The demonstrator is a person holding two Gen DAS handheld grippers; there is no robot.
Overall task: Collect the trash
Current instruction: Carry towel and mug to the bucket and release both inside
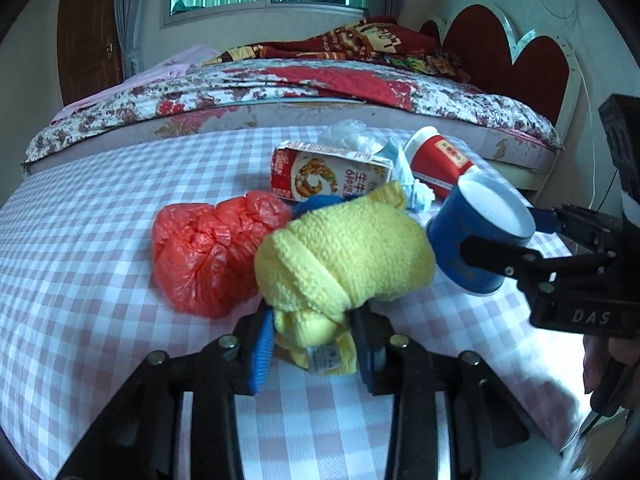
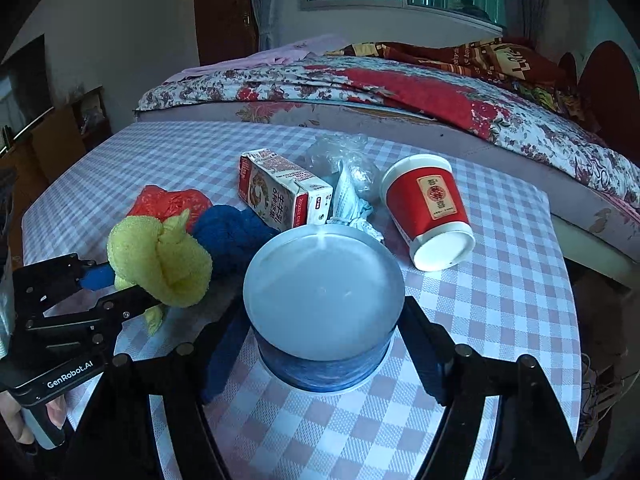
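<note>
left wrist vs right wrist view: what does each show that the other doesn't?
Left wrist only: the left gripper shut on the yellow towel seen from behind, and the blue cup from the side.

Right wrist only: the blue towel in full, and the blue cup's white inside, between the right gripper fingers.

Both: red bag, milk carton, red cup, crumpled tissue, checked table, bed.
</note>
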